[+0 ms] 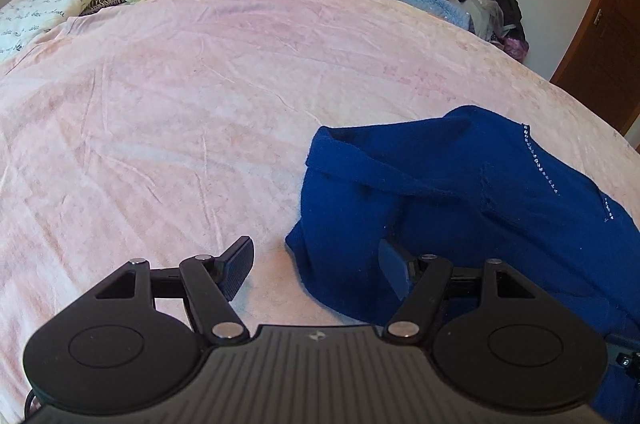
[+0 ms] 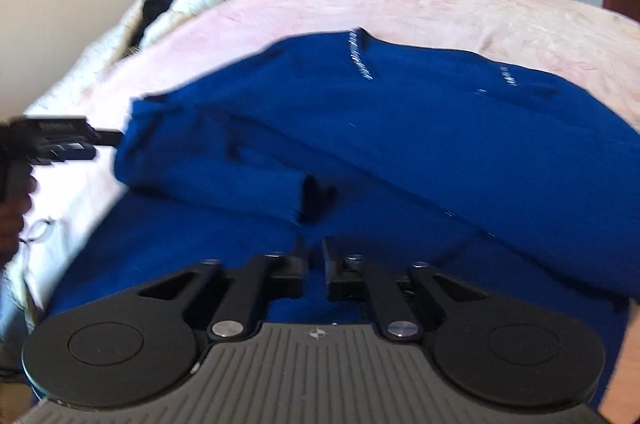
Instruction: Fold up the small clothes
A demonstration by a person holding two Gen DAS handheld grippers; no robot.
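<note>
Mid-fold: blue sweater lies bunched on pink bed, L gripper wide open w/ cloth draped over one finger, R gripper part open, grabbing nothing; next, pinch an edge.

soft daylight, fisheye-bent edges; right wrist view blurred, perhaps by motion.

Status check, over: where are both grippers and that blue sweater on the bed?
Left gripper open, one finger under the blue sweater edge. Right gripper part open over it, nothing gripped. Sweater rumpled on the pink blanket. Path clear.
</note>
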